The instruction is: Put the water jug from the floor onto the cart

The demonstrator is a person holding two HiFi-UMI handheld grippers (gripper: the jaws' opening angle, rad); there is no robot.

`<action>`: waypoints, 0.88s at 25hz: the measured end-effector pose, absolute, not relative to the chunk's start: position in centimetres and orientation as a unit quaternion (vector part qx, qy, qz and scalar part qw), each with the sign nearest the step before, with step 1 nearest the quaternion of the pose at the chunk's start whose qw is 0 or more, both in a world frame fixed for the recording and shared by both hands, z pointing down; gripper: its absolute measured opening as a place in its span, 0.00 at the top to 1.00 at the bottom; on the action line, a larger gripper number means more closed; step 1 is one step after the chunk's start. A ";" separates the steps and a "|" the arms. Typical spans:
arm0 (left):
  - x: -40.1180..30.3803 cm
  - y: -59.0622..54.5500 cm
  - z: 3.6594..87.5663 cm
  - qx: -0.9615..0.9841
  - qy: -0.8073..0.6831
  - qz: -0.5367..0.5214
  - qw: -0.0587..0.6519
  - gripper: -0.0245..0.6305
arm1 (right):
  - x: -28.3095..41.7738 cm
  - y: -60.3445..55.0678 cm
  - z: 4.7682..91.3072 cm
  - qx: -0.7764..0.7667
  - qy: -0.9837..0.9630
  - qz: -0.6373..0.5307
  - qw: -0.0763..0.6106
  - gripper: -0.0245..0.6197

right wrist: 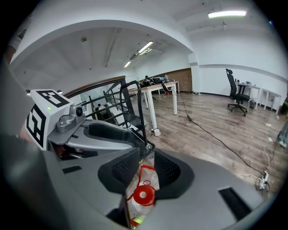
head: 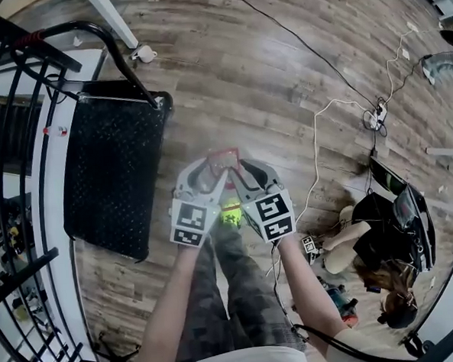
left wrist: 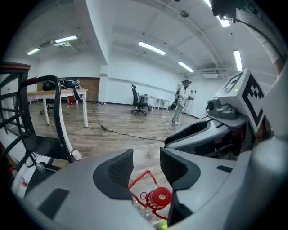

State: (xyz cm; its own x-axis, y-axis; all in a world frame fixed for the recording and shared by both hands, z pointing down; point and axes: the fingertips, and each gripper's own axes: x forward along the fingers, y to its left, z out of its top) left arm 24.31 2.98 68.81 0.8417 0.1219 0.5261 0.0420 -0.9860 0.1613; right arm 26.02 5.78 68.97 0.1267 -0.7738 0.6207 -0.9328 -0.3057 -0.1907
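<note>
The water jug is clear plastic with a red cap and a red carry handle. It stands on the wood floor right under both grippers, its green label showing between them in the head view. My left gripper is open, its pads clear of the handle just below them. My right gripper is also open; the handle rises between its pads without being pinched, and the cap sits lower. The cart's black deck lies on the floor to the left, with its black push bar beyond.
A black wire rack stands left of the cart. A white table leg and a small white caster are beyond it. Cables and a power strip cross the floor at right, near a black bag and a crouching person.
</note>
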 end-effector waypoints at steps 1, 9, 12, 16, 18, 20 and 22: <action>24.2 2.9 69.7 0.956 0.043 0.281 0.071 0.72 | 26.0 5.6 69.6 0.740 -0.577 0.323 0.125 0.83; 23.5 2.3 76.1 0.952 0.028 0.292 0.086 0.70 | 26.0 5.2 75.6 0.739 -0.565 0.341 0.138 0.78; 23.8 2.0 78.0 0.949 0.024 0.301 0.092 0.68 | 26.4 5.0 77.4 0.741 -0.557 0.345 0.145 0.76; 23.9 1.4 80.3 0.945 0.017 0.310 0.100 0.67 | 26.7 4.5 79.7 0.737 -0.555 0.347 0.166 0.74; 24.0 1.3 81.5 0.944 0.015 0.312 0.105 0.66 | 26.8 4.4 80.9 0.736 -0.553 0.350 0.173 0.73; 24.1 1.1 82.4 0.943 0.013 0.313 0.107 0.66 | 27.0 4.4 81.9 0.736 -0.551 0.354 0.174 0.72; 24.2 1.0 83.3 0.943 0.010 0.315 0.110 0.66 | 27.2 4.5 82.9 0.735 -0.547 0.358 0.178 0.71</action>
State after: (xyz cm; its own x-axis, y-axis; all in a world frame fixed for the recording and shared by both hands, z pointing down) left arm 24.22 0.98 83.28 0.8012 0.0887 0.5918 -0.0500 -0.9756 0.2140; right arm 27.17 4.51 82.89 0.1441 -0.6771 0.7216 -0.9320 -0.3379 -0.1309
